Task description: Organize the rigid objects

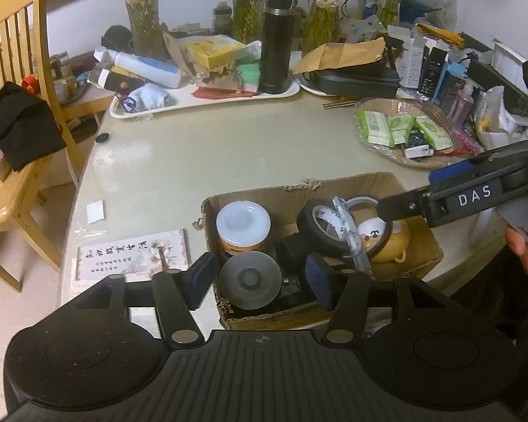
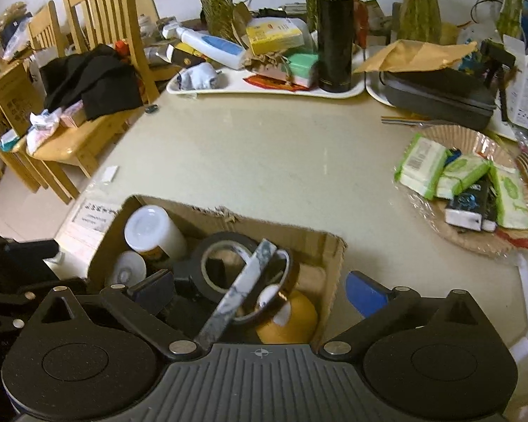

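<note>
Fig.: my two tongs over the cardboard box (image 1: 415,246). L tongs (image 1: 262,277), jaws apart, straddle a grey-lidded jar (image 1: 250,279) w/o pressing it. R tongs (image 2: 264,292), spread wide, hold nothing; the marbled bar (image 2: 243,285) leans between them. In box: 2 tape rolls, 2 jars, 1 yellow pot (image 1: 387,242).

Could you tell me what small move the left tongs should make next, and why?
Probably lift the left tongs straight up out of the cardboard box. Their pads stand apart on either side of the grey-lidded jar without visibly pressing it, and the jar already rests inside the box beside the white-lidded jar and the black tape roll, so it seems placed.
</note>
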Tool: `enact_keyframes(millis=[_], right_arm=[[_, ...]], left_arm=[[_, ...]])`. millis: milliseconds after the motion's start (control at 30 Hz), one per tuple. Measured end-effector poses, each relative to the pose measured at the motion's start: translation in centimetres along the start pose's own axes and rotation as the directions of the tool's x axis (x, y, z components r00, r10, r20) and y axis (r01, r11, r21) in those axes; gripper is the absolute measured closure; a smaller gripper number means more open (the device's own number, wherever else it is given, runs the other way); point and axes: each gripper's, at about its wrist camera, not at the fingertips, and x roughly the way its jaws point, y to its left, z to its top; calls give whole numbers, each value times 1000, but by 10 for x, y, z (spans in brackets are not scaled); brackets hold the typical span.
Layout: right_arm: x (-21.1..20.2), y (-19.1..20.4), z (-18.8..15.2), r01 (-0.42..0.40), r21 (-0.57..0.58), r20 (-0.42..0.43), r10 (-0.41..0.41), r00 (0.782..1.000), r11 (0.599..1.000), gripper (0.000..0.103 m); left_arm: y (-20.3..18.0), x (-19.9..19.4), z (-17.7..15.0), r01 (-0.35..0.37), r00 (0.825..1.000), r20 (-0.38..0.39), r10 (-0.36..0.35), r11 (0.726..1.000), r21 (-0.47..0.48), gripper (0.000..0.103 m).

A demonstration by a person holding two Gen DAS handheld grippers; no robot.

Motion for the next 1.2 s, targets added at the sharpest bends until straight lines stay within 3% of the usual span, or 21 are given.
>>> enact_keyframes(millis=[67, 333, 900, 1000, 1200], right_arm=[[1, 2, -4, 11, -8, -13, -11, 1000, 1000, 0], [4, 13, -23, 54, -59, -75, -58, 995, 997, 0], [15, 35, -66, 121, -158, -210, -153, 966, 980, 0], [18, 37, -67, 123, -170, -220, -159, 962, 978, 0], [20, 37, -68, 132, -170, -228, -169, 959, 977, 0]], left_arm=[[-1, -4, -3, -19, 999, 29, 19, 1000, 0, 22], [0, -3, -17, -23, 999, 41, 22, 999, 25, 22], [2, 11, -47, -23, 1000, 2, 23, 999, 26, 21], [4, 11, -47, -26, 1000, 2, 26, 1000, 16, 9], [4, 13, -48, -46, 999, -10, 47, 999, 11, 5]])
